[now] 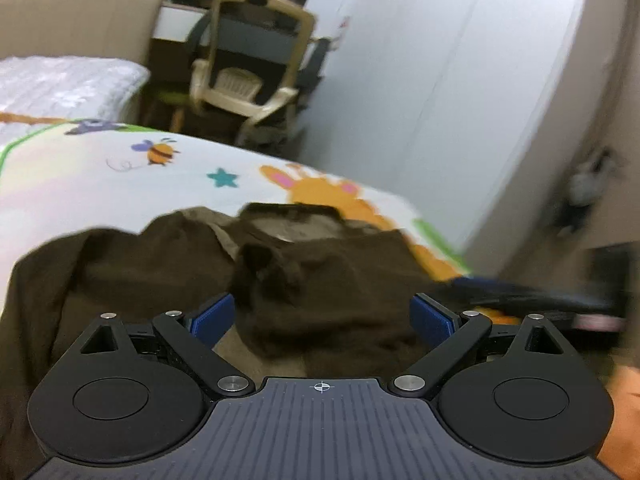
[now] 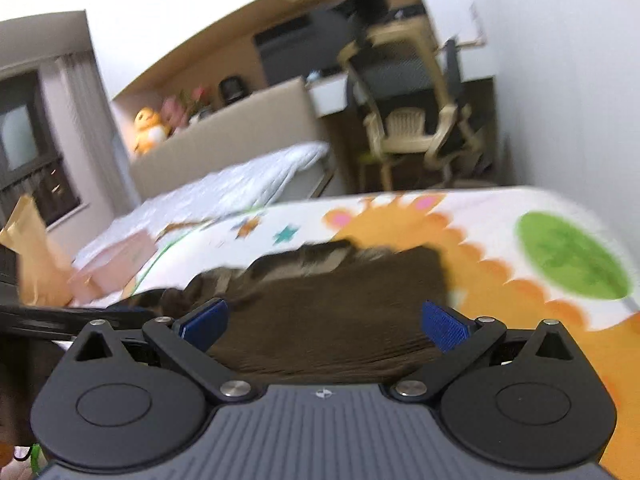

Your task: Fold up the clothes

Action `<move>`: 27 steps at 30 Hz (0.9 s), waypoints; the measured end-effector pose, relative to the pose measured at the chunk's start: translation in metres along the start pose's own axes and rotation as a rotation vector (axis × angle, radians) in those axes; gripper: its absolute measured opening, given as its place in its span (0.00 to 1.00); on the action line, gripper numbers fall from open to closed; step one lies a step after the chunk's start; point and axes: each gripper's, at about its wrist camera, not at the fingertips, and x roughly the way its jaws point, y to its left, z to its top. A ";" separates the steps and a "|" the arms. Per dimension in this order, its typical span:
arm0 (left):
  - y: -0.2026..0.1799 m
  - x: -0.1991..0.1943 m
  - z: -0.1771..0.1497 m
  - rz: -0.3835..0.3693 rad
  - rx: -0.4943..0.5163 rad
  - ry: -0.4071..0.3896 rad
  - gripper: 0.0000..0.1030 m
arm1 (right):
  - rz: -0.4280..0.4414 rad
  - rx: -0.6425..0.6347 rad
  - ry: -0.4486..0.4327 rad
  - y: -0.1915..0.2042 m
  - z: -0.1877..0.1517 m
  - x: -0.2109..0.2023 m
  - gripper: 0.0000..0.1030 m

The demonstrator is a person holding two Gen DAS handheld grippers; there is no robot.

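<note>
A dark brown garment (image 1: 320, 276) lies rumpled on the bed (image 1: 100, 184), on a cartoon-print sheet with a bee, a star and an orange animal. In the left wrist view it is bunched, a lighter inner face showing at its far edge and a thick lump in the middle. The left gripper (image 1: 322, 318) hangs over it with its blue fingers (image 1: 212, 320) spread wide, nothing between them. The right gripper (image 2: 324, 326) is likewise wide apart and empty above the cloth's smoother near-right part (image 2: 332, 312).

The likely trouble is a bad pinch: closing on the lump would catch several layers at once, so the fold would drag the whole heap. The right view is blurred, so an edge is hard to pick out; a grab there could also nip the sheet beneath.
</note>
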 end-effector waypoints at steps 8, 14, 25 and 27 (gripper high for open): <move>0.000 0.068 0.003 0.102 0.098 0.076 0.16 | -0.106 -0.038 -0.003 -0.017 0.000 -0.006 1.00; 0.011 0.051 0.036 0.198 0.196 -0.112 0.16 | -0.159 -0.154 0.027 0.009 0.011 0.028 1.00; 0.048 -0.013 0.007 0.172 0.116 -0.052 0.73 | -0.266 -0.310 0.161 0.026 -0.002 0.050 1.00; 0.047 -0.054 0.001 0.180 0.135 -0.081 0.87 | -0.259 -0.308 0.137 0.027 0.001 0.037 1.00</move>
